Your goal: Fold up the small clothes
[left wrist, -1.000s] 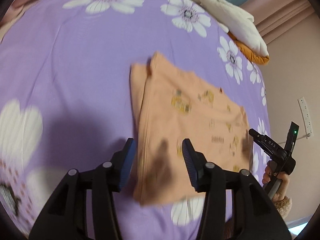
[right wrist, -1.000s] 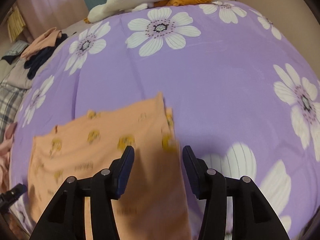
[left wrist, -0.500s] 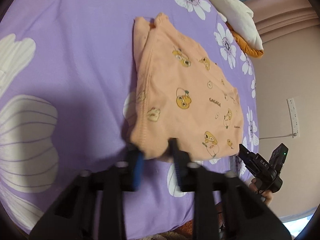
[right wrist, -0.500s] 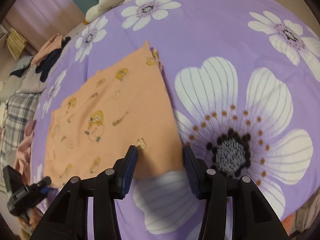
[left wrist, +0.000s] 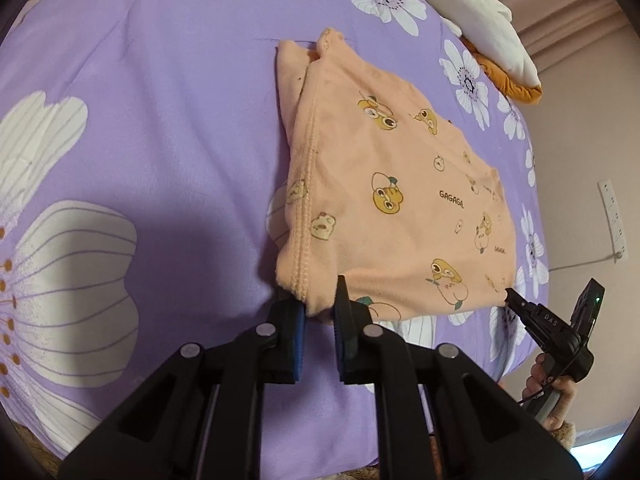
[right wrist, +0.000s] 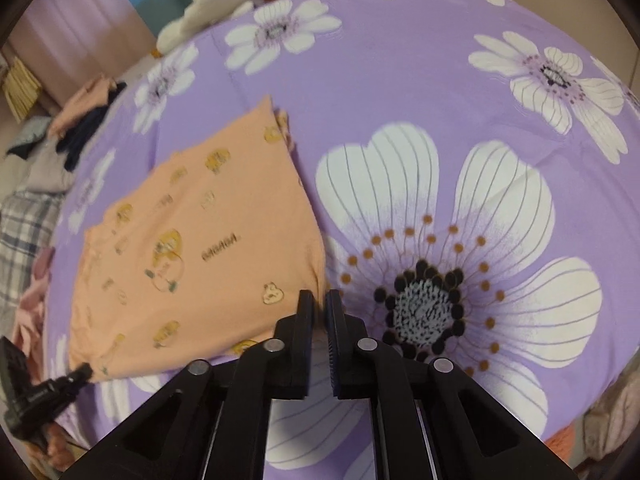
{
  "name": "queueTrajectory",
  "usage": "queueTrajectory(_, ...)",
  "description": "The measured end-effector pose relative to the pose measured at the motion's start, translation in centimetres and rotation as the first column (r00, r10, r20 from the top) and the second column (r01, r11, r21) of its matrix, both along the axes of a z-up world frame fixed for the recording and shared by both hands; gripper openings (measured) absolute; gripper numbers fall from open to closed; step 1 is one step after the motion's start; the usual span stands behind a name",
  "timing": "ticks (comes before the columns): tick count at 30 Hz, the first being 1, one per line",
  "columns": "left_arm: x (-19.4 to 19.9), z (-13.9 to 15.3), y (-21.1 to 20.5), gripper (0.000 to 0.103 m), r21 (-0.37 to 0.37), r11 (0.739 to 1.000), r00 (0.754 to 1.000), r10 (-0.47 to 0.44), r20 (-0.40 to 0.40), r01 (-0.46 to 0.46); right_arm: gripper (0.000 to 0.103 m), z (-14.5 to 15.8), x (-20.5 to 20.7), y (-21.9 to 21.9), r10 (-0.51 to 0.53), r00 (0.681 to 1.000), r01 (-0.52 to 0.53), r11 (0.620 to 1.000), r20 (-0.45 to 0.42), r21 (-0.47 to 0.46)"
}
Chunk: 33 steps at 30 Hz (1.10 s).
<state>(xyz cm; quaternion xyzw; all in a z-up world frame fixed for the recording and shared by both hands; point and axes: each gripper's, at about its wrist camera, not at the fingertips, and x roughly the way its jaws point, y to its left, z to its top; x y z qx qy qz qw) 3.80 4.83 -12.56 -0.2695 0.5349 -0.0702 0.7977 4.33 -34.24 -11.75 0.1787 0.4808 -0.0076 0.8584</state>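
A small peach garment [left wrist: 392, 200] with yellow cartoon prints lies folded flat on the purple flowered bedspread [left wrist: 160, 128]. My left gripper [left wrist: 320, 304] is shut on its near left corner. My right gripper [right wrist: 319, 304] is shut on its near right corner, with the garment [right wrist: 192, 248] spreading up and left from it. The right gripper also shows in the left wrist view [left wrist: 516, 300], its tip at the garment's other near corner. The left gripper's tip shows at the lower left of the right wrist view [right wrist: 82, 370].
A white and orange pile of bedding [left wrist: 480, 28] lies at the far edge of the bed. Loose clothes [right wrist: 80, 108] and a plaid cloth [right wrist: 24, 240] lie off to the left. A wall with a power strip [left wrist: 612, 216] stands to the right.
Both grippers dropped from over the garment to its near edge. Each went from open to shut on a near corner.
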Motion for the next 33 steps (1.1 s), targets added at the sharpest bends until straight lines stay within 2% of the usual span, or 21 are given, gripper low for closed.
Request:
queueTrajectory(1, -0.1, 0.3, 0.0, 0.015, 0.013, 1.000, 1.000, -0.004, 0.000, 0.004, 0.011, 0.1, -0.2, -0.2, -0.006, 1.000, 0.006, 1.000, 0.005, 0.018)
queueTrajectory(3, -0.3, 0.9, 0.0, 0.016, 0.026, 1.000, 1.000, -0.006, 0.012, 0.006, 0.031, 0.5, -1.0, -1.0, -0.026, 1.000, 0.025, 0.996, 0.012, 0.089)
queueTrajectory(4, -0.4, 1.3, 0.1, 0.018, 0.039, 0.999, 1.000, -0.005, 0.022, 0.005, 0.061, 0.6, -1.4, -1.4, -0.043, 0.999, 0.042, 0.992, 0.012, 0.115)
queueTrajectory(5, -0.5, 1.6, 0.1, 0.023, 0.055, 0.998, 0.999, -0.003, 0.032, 0.001, 0.076, 0.6, -2.0, -1.7, -0.067, 0.998, 0.064, 0.988, 0.019, 0.143)
queueTrajectory(8, -0.7, 2.5, 0.6, 0.031, 0.087, 0.996, 0.998, 0.012, 0.060, -0.018, 0.076, -0.7, -3.4, -1.8, -0.051, 0.999, 0.047, 0.963, 0.008, 0.264)
queueTrajectory(11, -0.6, 3.1, 0.9, 0.033, 0.079, 0.997, 0.997, 0.022, 0.074, -0.028, 0.076, -1.6, -3.4, -1.4, -0.072, 0.997, 0.061, 0.951, 0.024, 0.304)
queueTrajectory(18, -0.5, 3.8, 0.2, 0.039, 0.070, 0.997, 0.997, 0.012, 0.082, -0.018, 0.075, -2.0, 1.3, -0.1, -0.040, 0.995, 0.000, 0.915, 0.091, 0.403)
queueTrajectory(21, -0.3, 3.7, -0.1, 0.040, 0.079, 0.997, 0.998, 0.007, 0.070, -0.012, 0.065, -2.4, 3.2, 0.4, -0.066, 0.992, 0.011, 0.902, 0.111, 0.431)
queueTrajectory(24, -0.1, 3.7, -0.4, 0.039, 0.088, 0.996, 0.998, 0.003, 0.064, -0.008, 0.049, -2.1, 4.6, 1.3, -0.065, 0.991, 0.004, 0.896, 0.121, 0.444)
queueTrajectory(25, -0.1, 3.7, -0.4, 0.040, 0.089, 0.996, 0.998, 0.003, 0.063, -0.009, 0.037, -2.1, 4.8, 1.6, -0.065, 0.992, 0.011, 0.904, 0.112, 0.428)
queueTrajectory(26, -0.1, 3.7, -0.3, 0.040, 0.089, 0.996, 0.998, 0.005, 0.064, -0.010, 0.022, -1.9, 5.0, 1.9, -0.072, 0.992, 0.022, 0.916, 0.109, 0.400)
queueTrajectory(27, 0.0, 3.7, -0.3, 0.040, 0.088, 0.996, 0.998, 0.006, 0.063, -0.012, 0.017, -1.5, 4.7, 1.9, -0.081, 0.990, 0.032, 0.929, 0.117, 0.368)
queueTrajectory(33, 0.1, 3.5, 0.2, 0.040, 0.089, 0.996, 0.998, 0.018, 0.052, -0.023, 0.011, 0.9, 3.4, 0.8, -0.129, 0.975, 0.046, 0.915, 0.182, 0.401)
